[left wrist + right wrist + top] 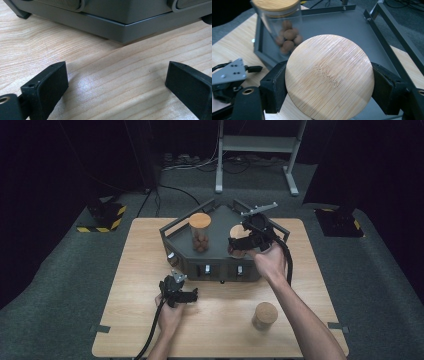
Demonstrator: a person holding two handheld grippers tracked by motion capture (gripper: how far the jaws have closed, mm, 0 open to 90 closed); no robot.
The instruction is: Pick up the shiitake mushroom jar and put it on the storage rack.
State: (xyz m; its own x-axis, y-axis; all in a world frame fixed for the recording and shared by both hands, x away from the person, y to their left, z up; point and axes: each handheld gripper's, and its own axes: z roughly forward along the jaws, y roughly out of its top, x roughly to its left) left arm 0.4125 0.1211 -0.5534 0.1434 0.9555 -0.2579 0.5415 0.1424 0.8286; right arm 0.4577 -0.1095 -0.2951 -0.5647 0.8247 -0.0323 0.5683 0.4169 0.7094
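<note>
The left gripper (181, 295) just sits on the wooden table (140, 270) in front of the grey tray (220, 262), jaws spread with nothing between them, so it's out of the way. In the tray, a lidded jar of brown balls (200, 234) stands at the left. The right gripper (240, 243) pinches a second jar (329, 76) by its bamboo lid over the tray's right side. Best bet is probably a level grip, a straight-down move, and plenty of room between the jars.
</note>
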